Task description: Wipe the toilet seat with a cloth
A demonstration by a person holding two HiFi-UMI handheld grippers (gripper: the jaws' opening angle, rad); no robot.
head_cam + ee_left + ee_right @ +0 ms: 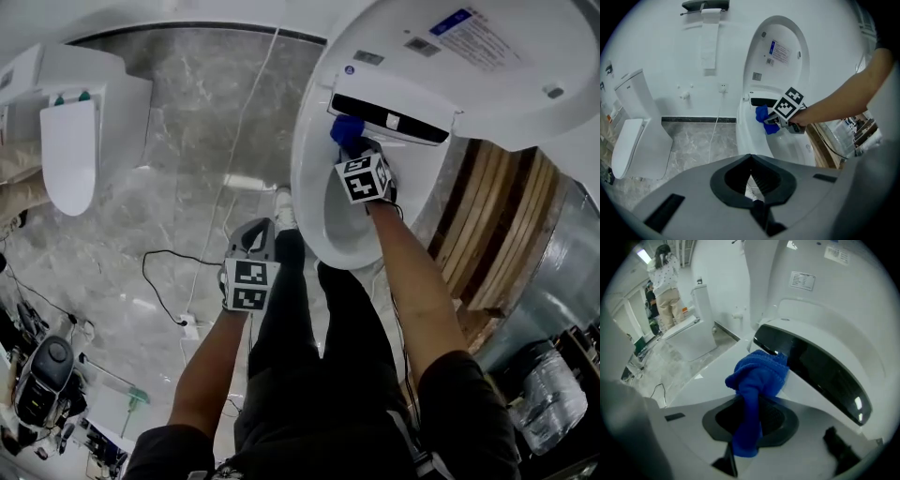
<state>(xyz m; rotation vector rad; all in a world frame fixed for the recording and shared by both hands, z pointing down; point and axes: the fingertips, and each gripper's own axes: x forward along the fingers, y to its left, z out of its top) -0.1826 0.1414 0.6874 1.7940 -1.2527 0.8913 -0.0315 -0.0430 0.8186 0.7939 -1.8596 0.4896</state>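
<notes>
- Head view: the toilet's lid (487, 66) stands raised, leaving the bowl (342, 230) open. The right gripper (349, 142) reaches over the bowl to the back edge of the toilet seat (309, 159). It holds the blue cloth (344, 129) there, just below a dark panel (389, 119) under the lid. The left gripper (256, 230) hangs over the marble floor (187, 141), just beside the seat's left edge. A black cable (159, 281) loops on the floor, and a second toilet (70, 141) stands at the upper left.
- Left gripper view: the left gripper's (751, 176) jaws are pressed together with nothing between them. Only this view shows a paper holder (705, 5) on the wall with a strip of paper (710, 42) hanging from it. Beyond, the right gripper (774, 124) presses the cloth (763, 117) at the back of the seat (745, 136).
- Right gripper view: the right gripper's (750, 425) jaws are clamped on the cloth (757, 380). Its bunched end touches the seat (708, 380) just beside the dark panel (815, 376). Only this view shows a person (665, 287) standing far behind, past the second toilet (693, 336).
</notes>
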